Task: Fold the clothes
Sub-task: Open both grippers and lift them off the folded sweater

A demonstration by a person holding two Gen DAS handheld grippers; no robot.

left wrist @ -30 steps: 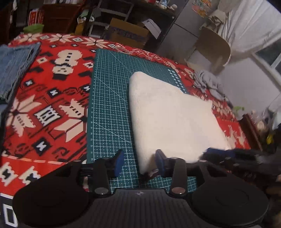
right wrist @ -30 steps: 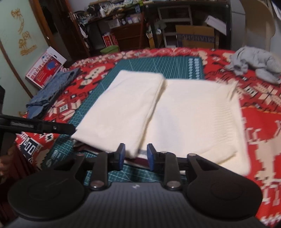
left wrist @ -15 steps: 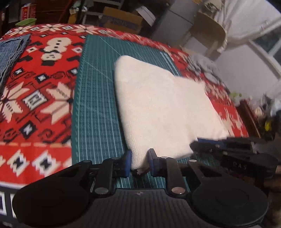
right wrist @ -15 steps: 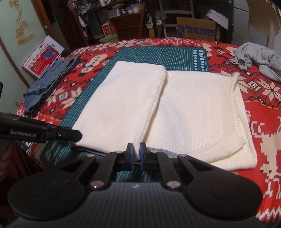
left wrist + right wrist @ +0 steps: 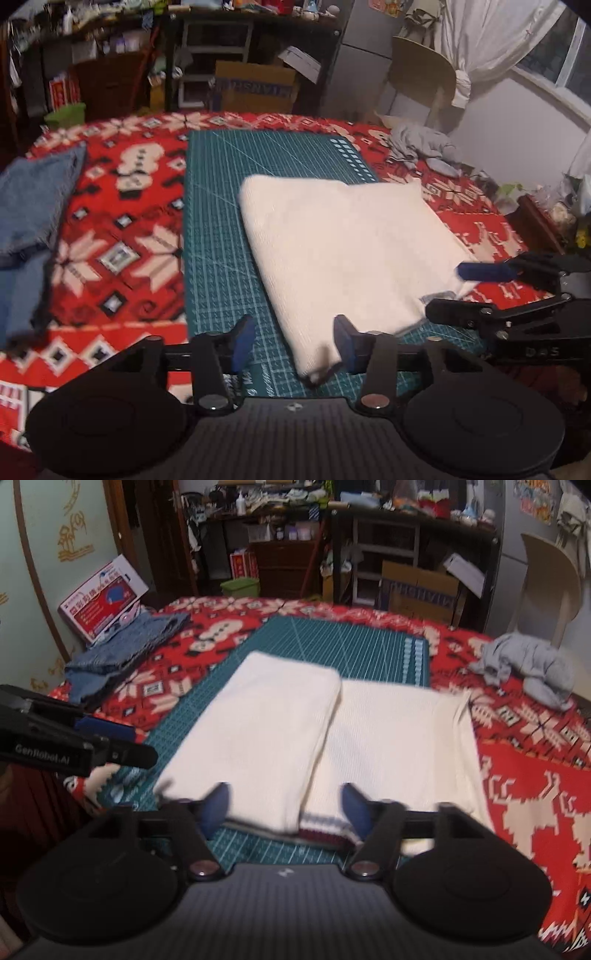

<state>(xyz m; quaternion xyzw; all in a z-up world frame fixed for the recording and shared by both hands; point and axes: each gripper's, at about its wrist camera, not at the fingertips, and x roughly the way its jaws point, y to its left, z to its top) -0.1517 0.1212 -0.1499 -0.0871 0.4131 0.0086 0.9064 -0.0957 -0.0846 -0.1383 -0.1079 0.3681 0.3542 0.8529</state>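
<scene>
The cream sweater (image 5: pixel 317 738) lay folded on the green cutting mat (image 5: pixel 214 229), which covered the middle of the red patterned tablecloth (image 5: pixel 122 236). Its two folded halves met along a seam that ran straight away from the right gripper (image 5: pixel 286 806), and a striped hem band (image 5: pixel 325 829) peeked out at the edge nearest that tool.

The right gripper hung just over that near edge, its blue pads (image 5: pixel 218 803) standing wide and still spreading; the edge of the sweater lay in the gap between them, but neither pad pressed on it. The left gripper (image 5: pixel 293 343) sat at the near left corner of the garment, jaws apart and opening as well, the corner of the cloth lying loose between the pads with nothing pinched. Each tool showed in the other's view, reaching in from the side close to the sweater's near edge.

Off to the left of the left gripper, folded blue jeans (image 5: pixel 33 199) rested on the tablecloth. Far ahead and to the right of the right gripper, a crumpled grey garment (image 5: pixel 528 668) lay near the table's far edge. Beyond the table stood a cardboard box (image 5: pixel 421 587) and a pale chair (image 5: pixel 550 579).
</scene>
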